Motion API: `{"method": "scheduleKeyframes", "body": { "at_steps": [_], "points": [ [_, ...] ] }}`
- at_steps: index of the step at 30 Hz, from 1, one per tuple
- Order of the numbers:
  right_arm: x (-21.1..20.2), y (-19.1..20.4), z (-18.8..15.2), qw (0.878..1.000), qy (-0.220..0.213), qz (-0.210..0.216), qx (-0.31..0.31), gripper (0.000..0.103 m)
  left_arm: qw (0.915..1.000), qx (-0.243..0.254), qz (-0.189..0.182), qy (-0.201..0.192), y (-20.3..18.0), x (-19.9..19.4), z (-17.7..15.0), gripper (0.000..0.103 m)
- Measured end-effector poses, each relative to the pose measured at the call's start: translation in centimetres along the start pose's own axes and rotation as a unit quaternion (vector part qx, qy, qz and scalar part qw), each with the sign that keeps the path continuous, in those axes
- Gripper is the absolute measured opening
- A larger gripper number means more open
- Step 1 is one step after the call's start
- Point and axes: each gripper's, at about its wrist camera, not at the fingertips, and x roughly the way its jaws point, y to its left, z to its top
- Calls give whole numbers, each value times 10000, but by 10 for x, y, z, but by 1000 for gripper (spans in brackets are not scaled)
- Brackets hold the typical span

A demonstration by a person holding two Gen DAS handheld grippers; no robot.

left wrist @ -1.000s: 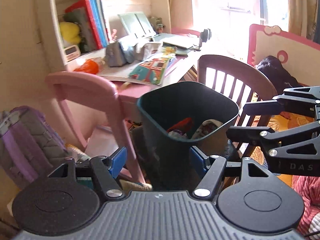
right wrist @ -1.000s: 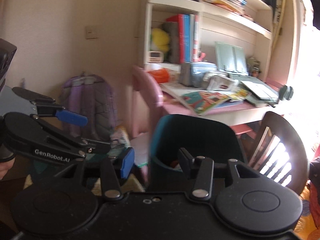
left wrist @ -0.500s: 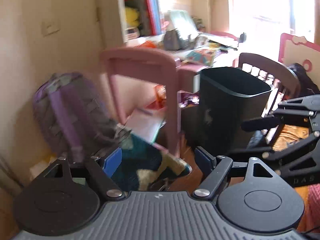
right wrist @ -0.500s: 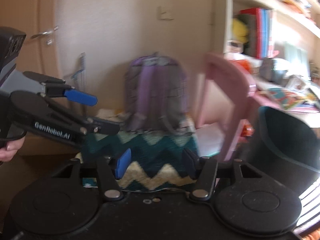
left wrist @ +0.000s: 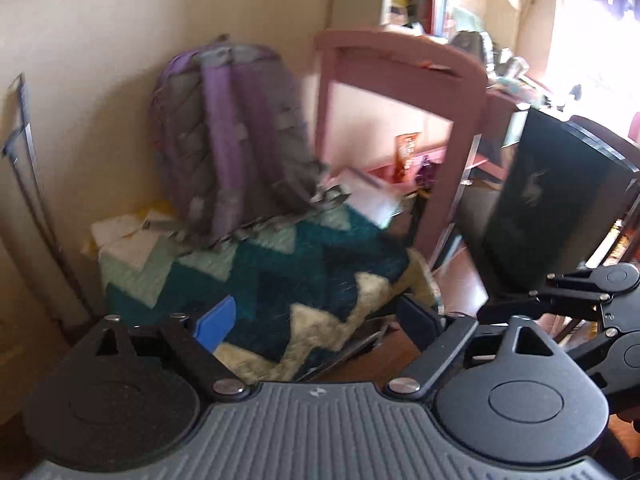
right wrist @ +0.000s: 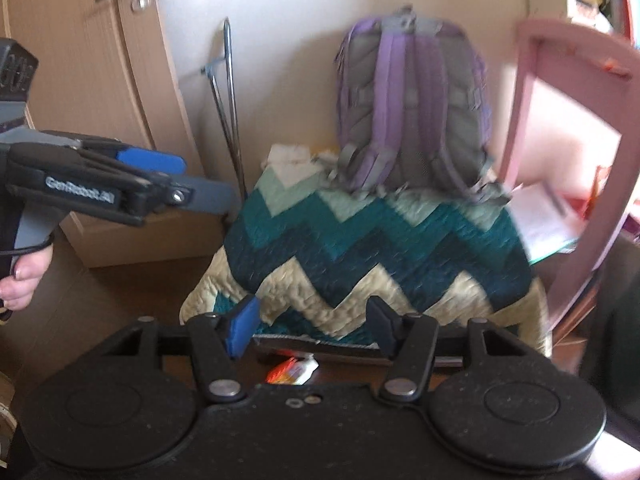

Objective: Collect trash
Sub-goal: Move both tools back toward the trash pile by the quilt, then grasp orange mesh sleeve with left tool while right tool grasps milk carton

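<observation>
Hunting next trash bit: both grippers empty. Right gripper [right wrist: 310, 330] fingers apart above red-white crumpled wrapper [right wrist: 293, 370] lying on floor by zigzag teal quilt [right wrist: 376, 240]. Left gripper [left wrist: 316, 320] fingers widening, nothing between. Next probably needing drop onto wrapper, then black plastic bin [left wrist: 552, 200].

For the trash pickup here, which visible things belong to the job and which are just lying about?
Part of the job:
- dark bin
- small red and white wrapper on the floor
- left claw, jaws opening, nothing between them
- right claw, empty

Lying about:
- purple backpack
- zigzag blanket
- pink chair
- papers
</observation>
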Motion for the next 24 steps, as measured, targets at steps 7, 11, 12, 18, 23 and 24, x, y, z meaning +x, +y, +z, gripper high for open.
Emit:
{"method": "scheduleKeyframes", "body": {
  "at_steps": [7, 11, 12, 18, 23, 24],
  "points": [
    [98, 4, -39, 9966, 767, 37, 289, 59, 9986, 280, 425, 132, 57, 44, -57, 101],
    [154, -1, -64, 9914, 1197, -72, 518, 59, 9961, 423, 656, 401, 85, 79, -100, 101],
    [170, -3, -70, 9899, 1298, -103, 567, 59, 9956, 439, 690, 453, 92, 88, -112, 101],
    [249, -16, -106, 9781, 1883, -280, 840, 59, 9914, 676, 819, 758, 113, 144, -182, 101],
    [304, -26, -141, 9657, 2431, -450, 801, 59, 9892, 633, 639, 1157, 122, 192, -230, 101],
    [313, -30, -147, 9633, 2517, -475, 806, 59, 9889, 615, 611, 1209, 123, 202, -239, 101]
  ]
}}
